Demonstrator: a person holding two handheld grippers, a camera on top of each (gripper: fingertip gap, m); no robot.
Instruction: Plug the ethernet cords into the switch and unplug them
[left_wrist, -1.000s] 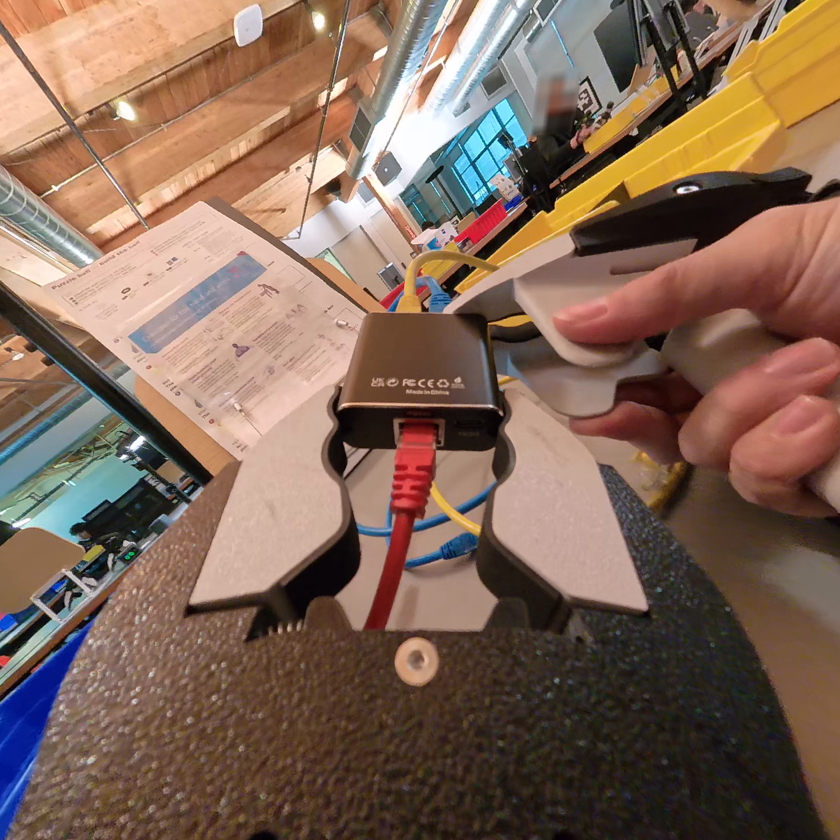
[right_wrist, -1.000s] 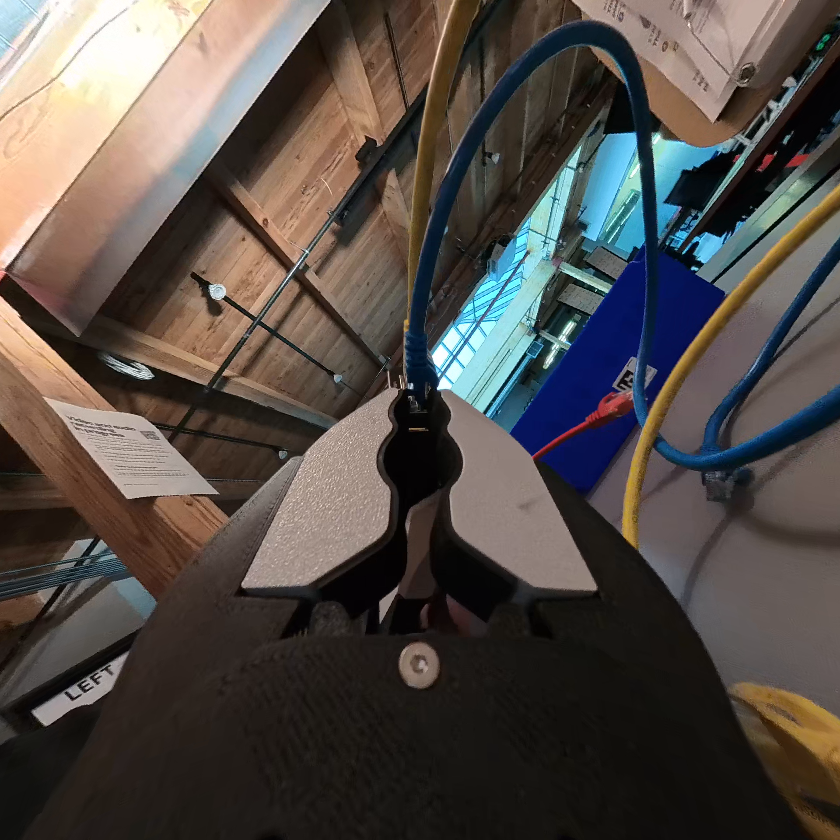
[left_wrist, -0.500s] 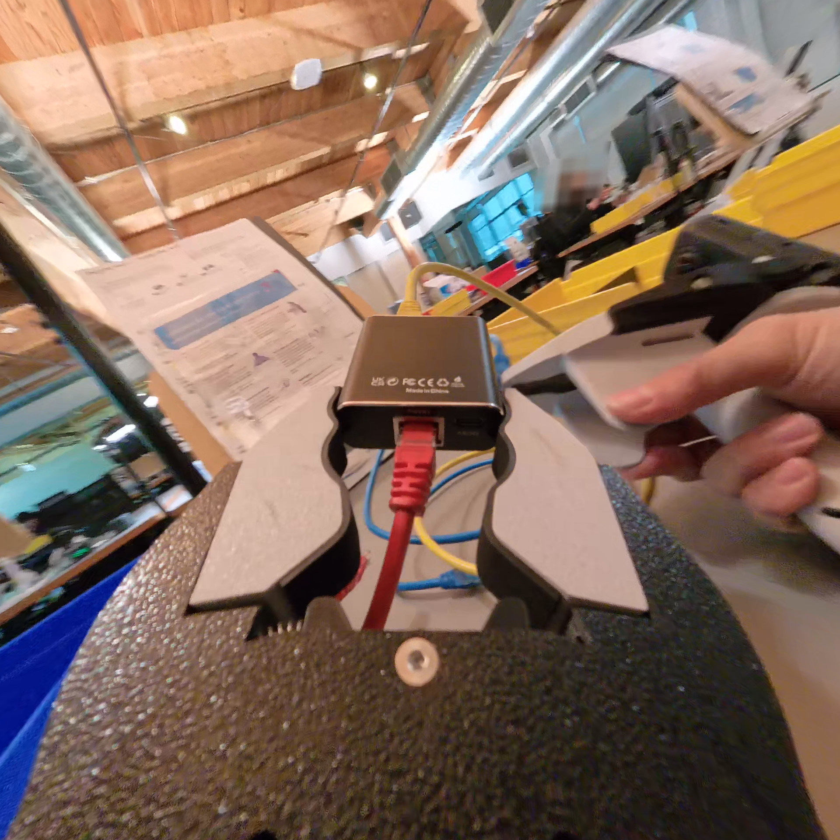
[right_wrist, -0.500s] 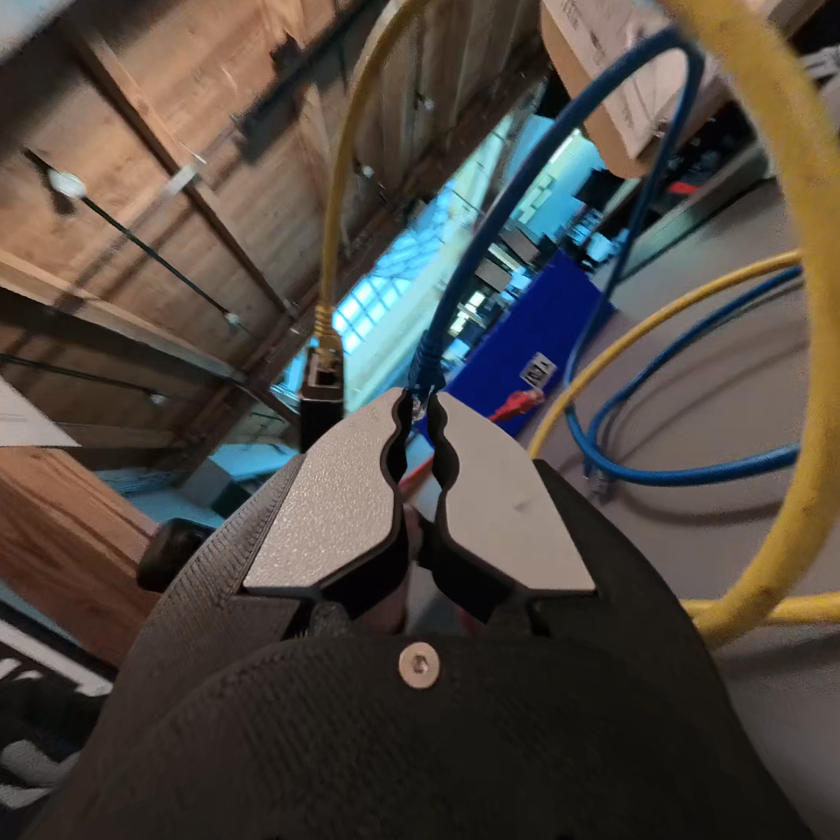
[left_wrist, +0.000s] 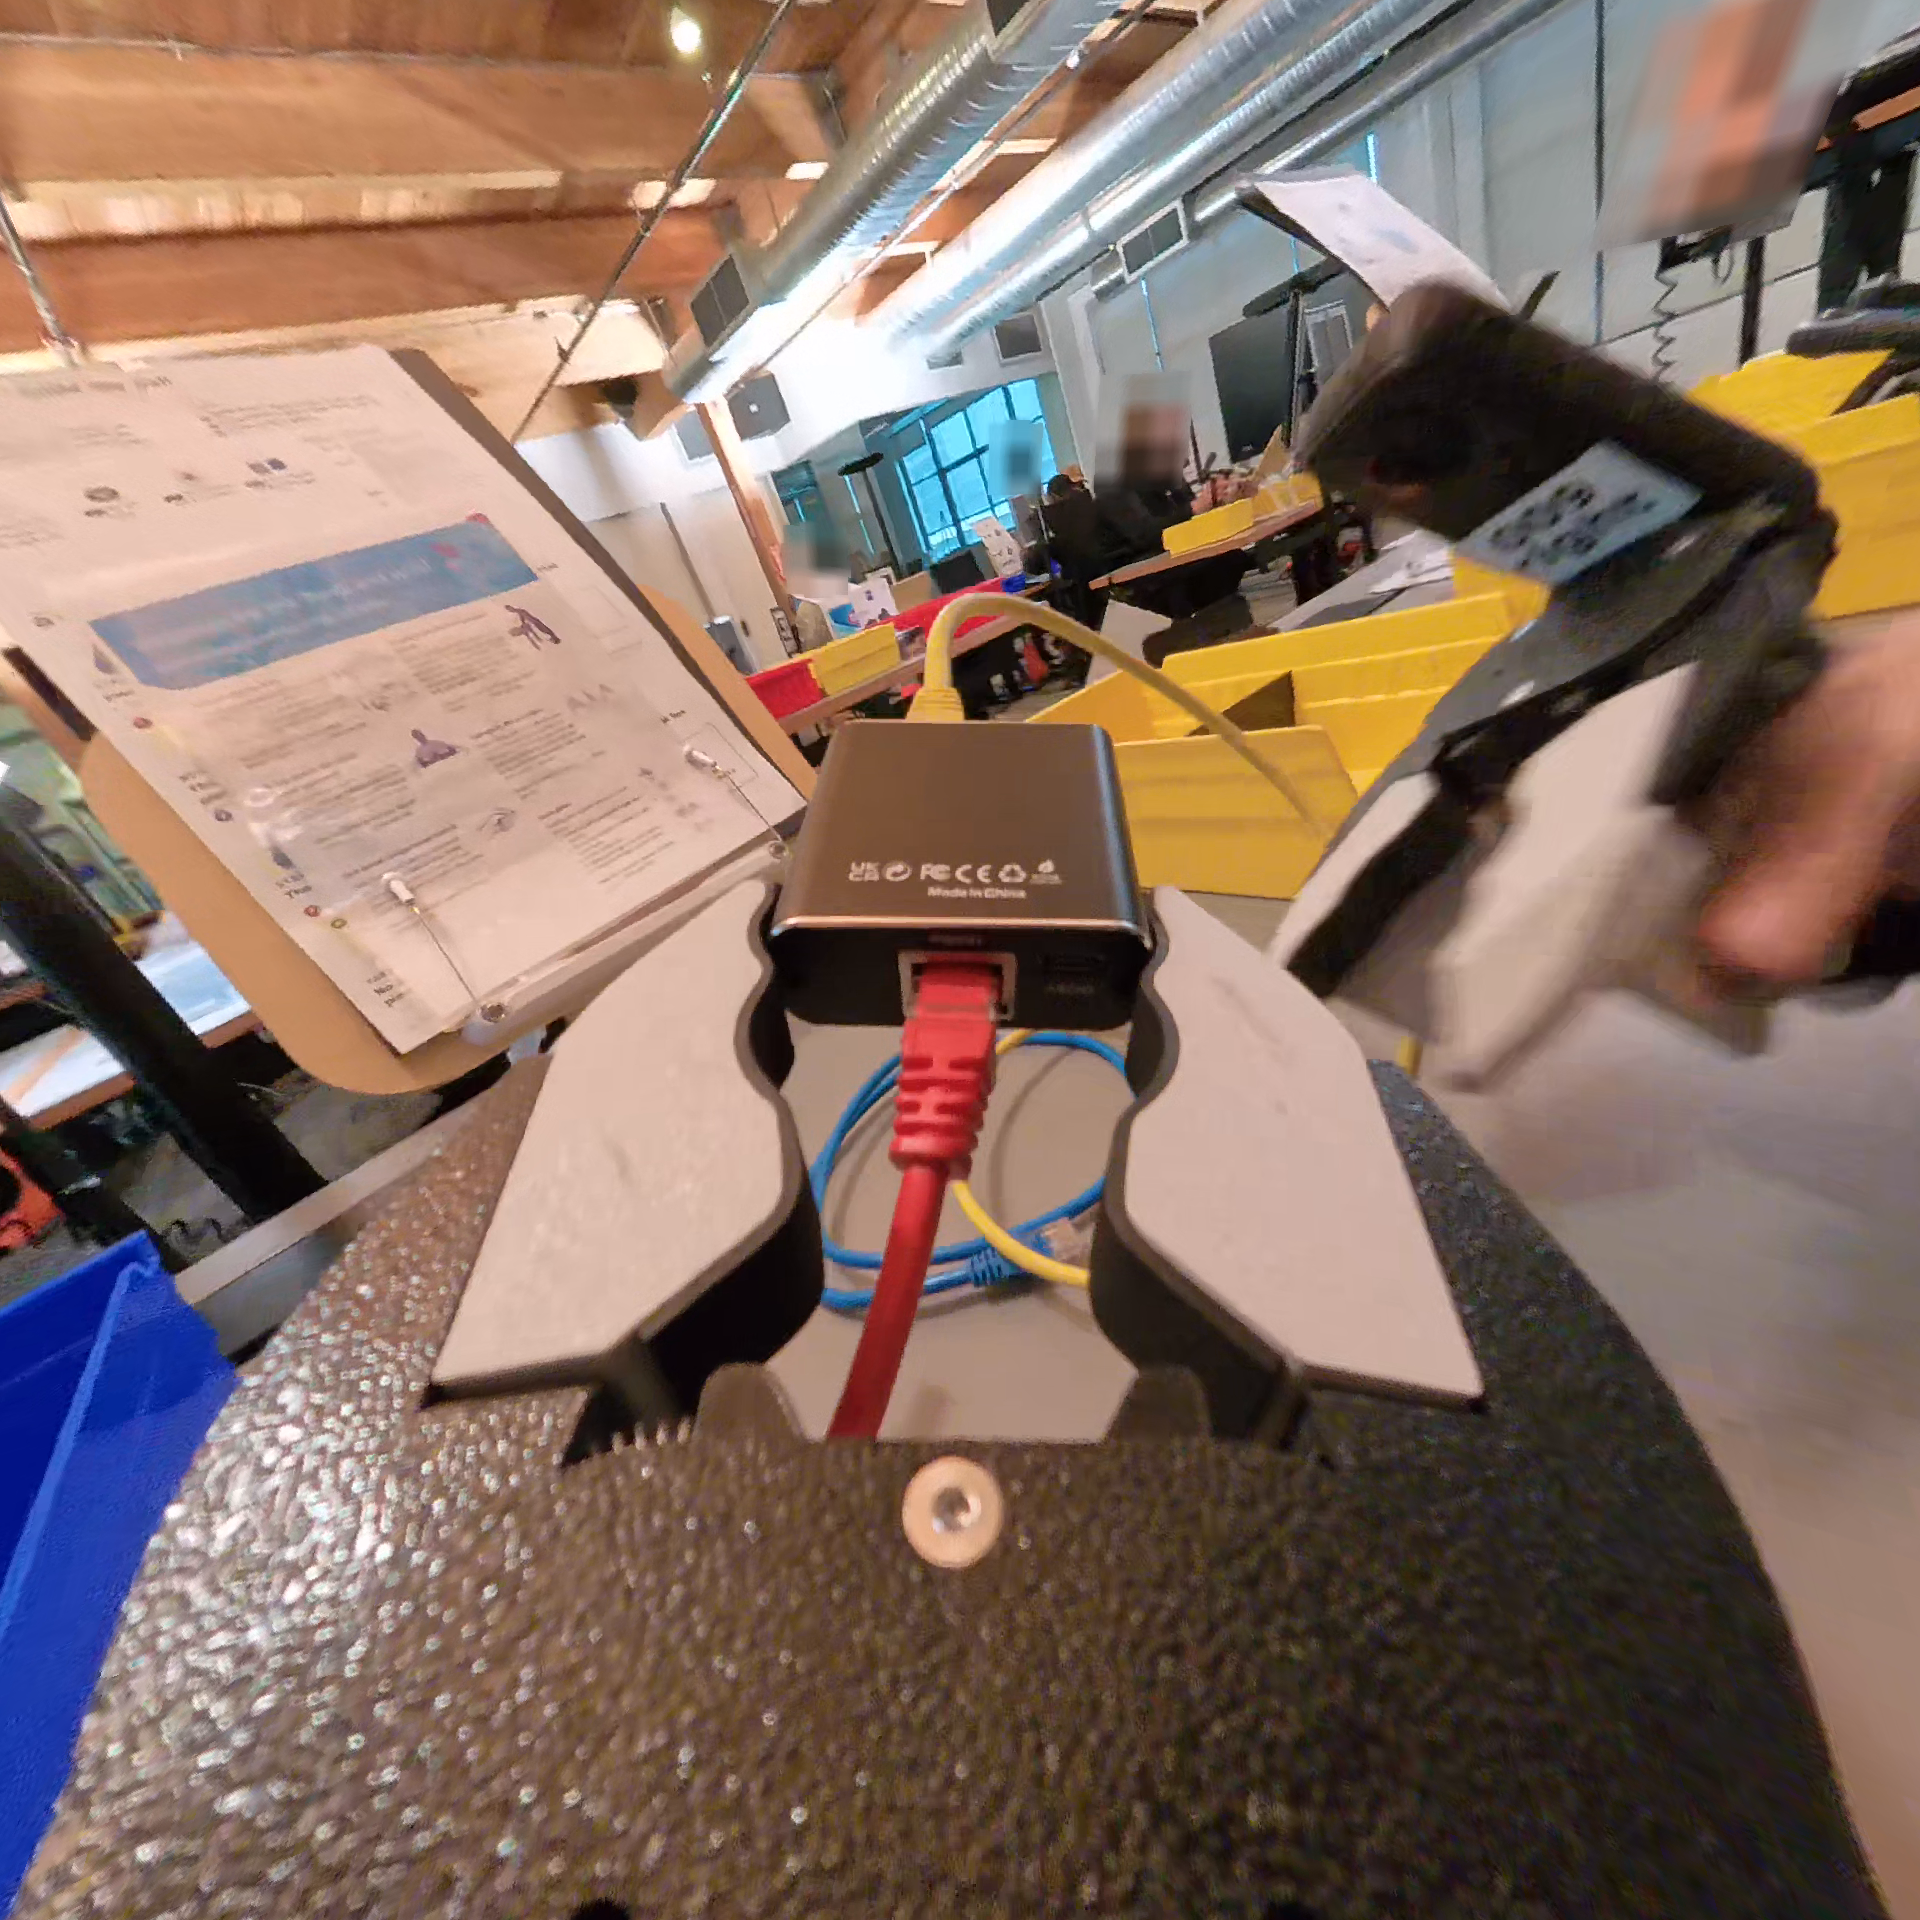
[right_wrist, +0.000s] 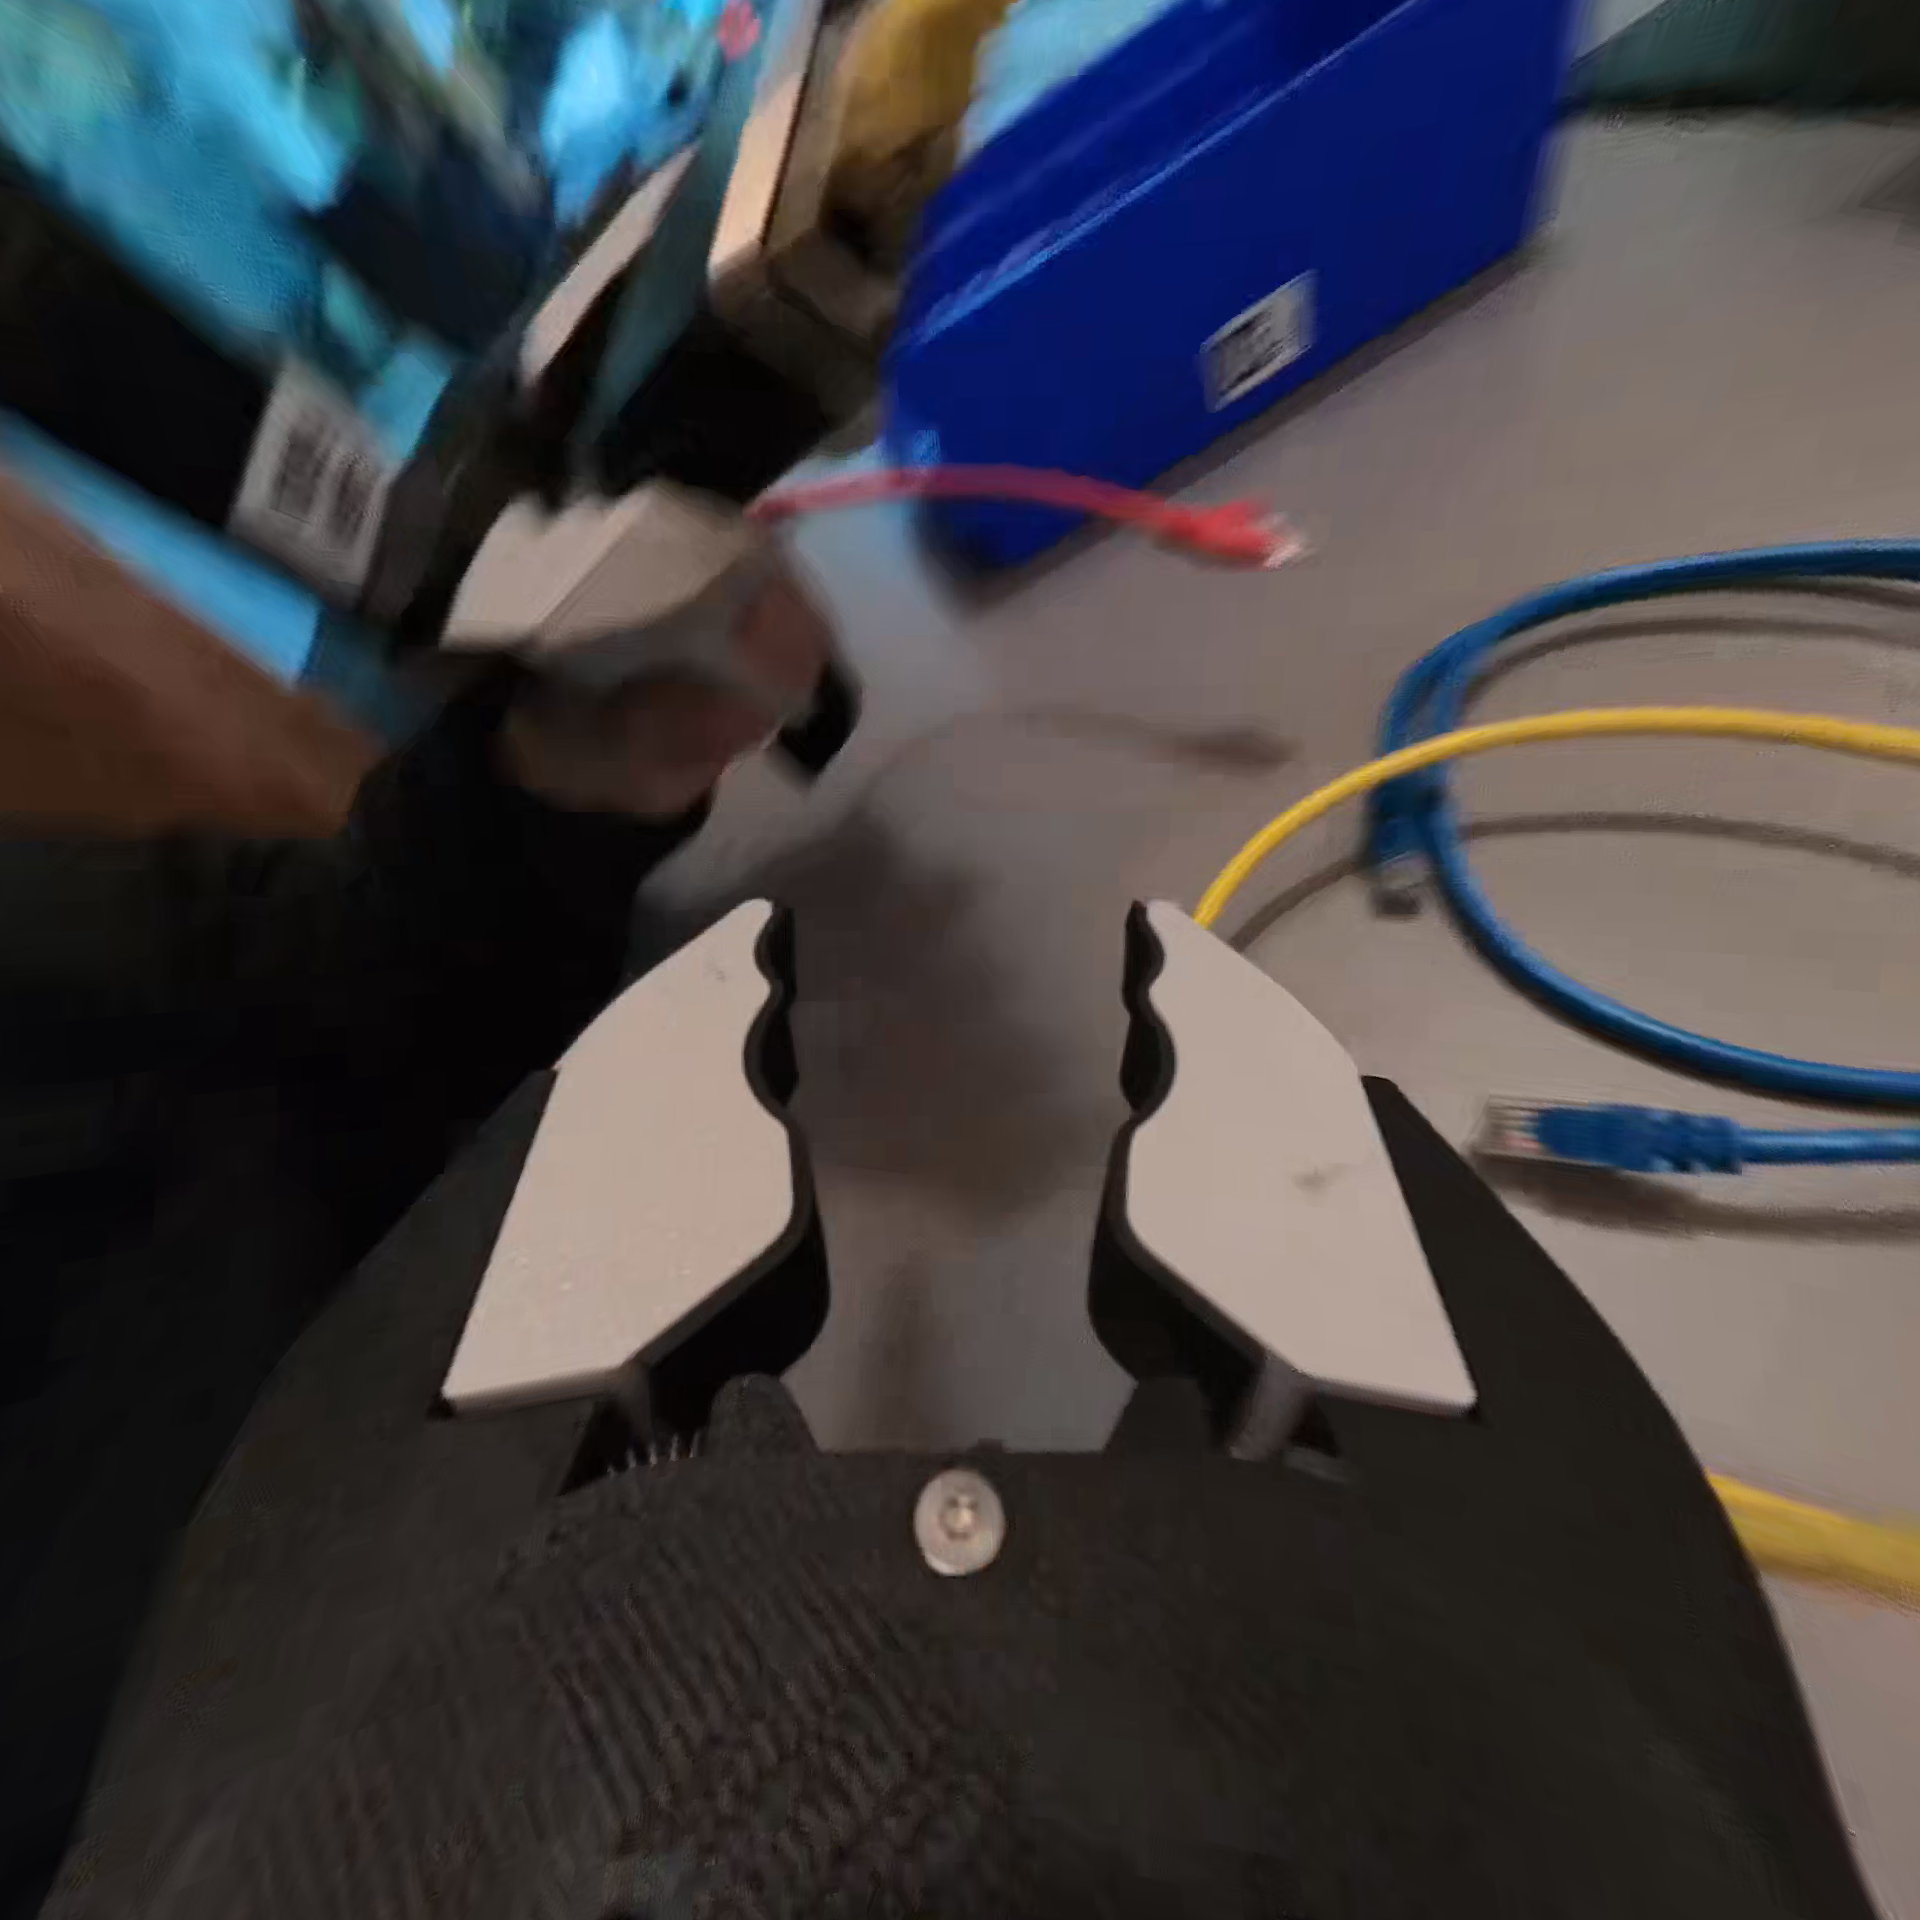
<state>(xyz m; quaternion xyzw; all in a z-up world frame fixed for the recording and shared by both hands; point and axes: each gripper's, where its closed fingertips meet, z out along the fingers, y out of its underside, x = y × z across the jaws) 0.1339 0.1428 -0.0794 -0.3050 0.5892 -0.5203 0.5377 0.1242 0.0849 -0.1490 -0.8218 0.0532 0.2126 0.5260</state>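
One switch (left_wrist: 961, 831), three cords (red (left_wrist: 914, 1226), yellow (right_wrist: 1538, 738), blue (right_wrist: 1558, 997)), two grippers.

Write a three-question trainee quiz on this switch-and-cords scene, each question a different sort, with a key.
1. True or false: the left gripper is shut on the switch.
2. Which cord sits in the switch port that faces the left wrist camera? A) blue cord B) red cord C) yellow cord
3. Fill in: the right gripper is ____ and holds nothing.

Key
1. True: its fingers clamp the switch's sides.
2. B: the red cord is plugged into that port; the yellow cord enters at the far end, and the blue cord lies loose on the table.
3. Open.
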